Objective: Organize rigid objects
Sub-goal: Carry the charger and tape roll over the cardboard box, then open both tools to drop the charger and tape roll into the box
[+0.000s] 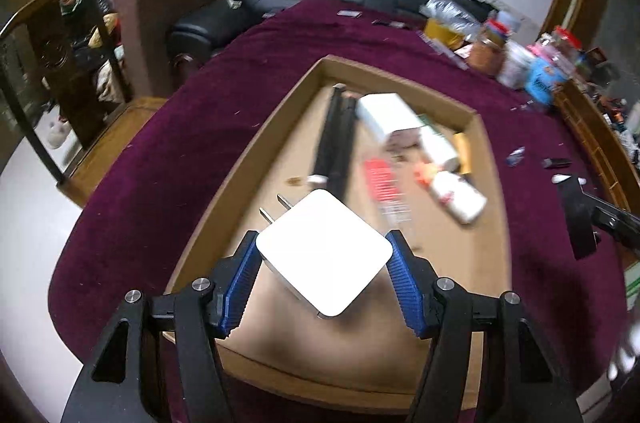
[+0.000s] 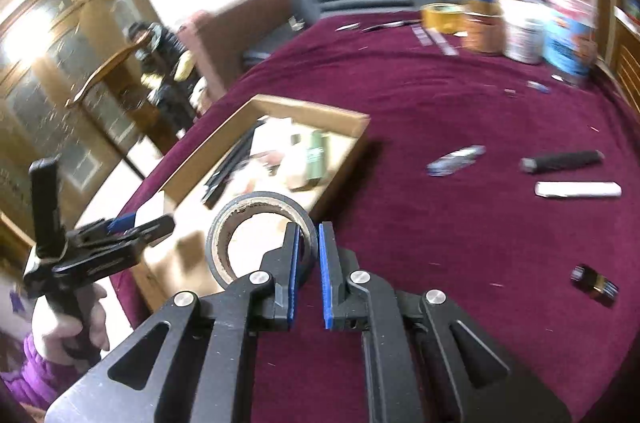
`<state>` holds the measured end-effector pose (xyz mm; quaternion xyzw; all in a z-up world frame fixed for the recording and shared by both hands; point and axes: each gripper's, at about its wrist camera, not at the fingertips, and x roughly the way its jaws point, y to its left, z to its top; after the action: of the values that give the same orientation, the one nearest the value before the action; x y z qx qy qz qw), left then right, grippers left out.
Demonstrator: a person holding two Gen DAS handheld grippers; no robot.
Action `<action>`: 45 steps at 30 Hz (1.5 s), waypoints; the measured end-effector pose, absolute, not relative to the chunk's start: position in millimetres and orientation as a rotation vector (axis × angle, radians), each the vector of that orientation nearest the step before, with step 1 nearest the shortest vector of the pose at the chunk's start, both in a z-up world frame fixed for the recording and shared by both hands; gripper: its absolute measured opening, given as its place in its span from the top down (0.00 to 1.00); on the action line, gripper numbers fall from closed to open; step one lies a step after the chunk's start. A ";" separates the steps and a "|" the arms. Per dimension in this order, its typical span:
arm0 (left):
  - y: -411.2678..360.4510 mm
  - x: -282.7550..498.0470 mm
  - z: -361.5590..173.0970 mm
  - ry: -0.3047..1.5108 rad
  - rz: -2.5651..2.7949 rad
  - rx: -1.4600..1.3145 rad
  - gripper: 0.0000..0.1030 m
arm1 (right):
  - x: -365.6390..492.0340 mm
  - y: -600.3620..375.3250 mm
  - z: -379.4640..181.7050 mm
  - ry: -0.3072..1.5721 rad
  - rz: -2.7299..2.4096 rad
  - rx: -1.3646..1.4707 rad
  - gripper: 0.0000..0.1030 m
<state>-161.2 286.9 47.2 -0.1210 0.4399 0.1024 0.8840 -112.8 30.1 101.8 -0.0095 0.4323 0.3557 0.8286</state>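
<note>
Over the cardboard tray [image 1: 486, 143], already holding several items, the left tongs [image 1: 324, 259] clamp a white charger [image 1: 324, 255] and the right tongs [image 2: 309, 255] pinch a tape roll [image 2: 240, 219] (a black cylinder [image 2: 560, 161] and other bits lie outside on the surface [image 2: 440, 103]).

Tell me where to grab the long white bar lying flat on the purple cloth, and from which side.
Grip the white bar across its narrow width, near the middle of its length, coming straight down from above. It lies flat on the cloth with open cloth along both long edges, so fingers can likely straddle it there; its ends offer less to hold.
</note>
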 end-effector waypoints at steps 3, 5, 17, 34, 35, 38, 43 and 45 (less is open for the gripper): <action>296.3 -154.7 34.4 0.953 0.224 -0.244 0.45 | -120.1 62.9 94.6 0.937 0.795 -0.065 0.93; 300.1 -152.3 27.7 0.975 0.225 -0.242 0.45 | -123.8 77.8 89.4 0.952 0.812 -0.088 0.93; 310.6 -175.2 53.1 0.900 0.212 -0.261 0.41 | -148.1 142.0 56.7 1.038 0.874 -0.283 0.93; 314.9 -204.2 91.3 0.744 0.332 -0.218 0.28 | -133.1 186.3 43.5 1.036 0.812 -0.335 0.88; 313.1 -203.4 91.6 0.744 0.341 -0.207 0.27 | -134.4 176.9 49.7 1.024 0.832 -0.285 0.88; 302.0 -200.9 92.4 0.735 0.365 -0.163 0.27 | -138.6 151.7 65.8 0.963 0.843 -0.210 0.87; 274.1 -191.7 92.4 0.744 0.349 -0.090 0.27 | -146.4 104.1 88.4 0.841 0.774 -0.152 0.82; 261.3 -188.9 92.3 0.749 0.334 -0.058 0.27 | -144.2 86.9 93.6 0.799 0.726 -0.148 0.60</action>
<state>-188.9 261.3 92.3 -0.0284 0.3640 0.1625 0.9167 -144.2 86.9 93.6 -0.0705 0.3799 0.3451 0.8553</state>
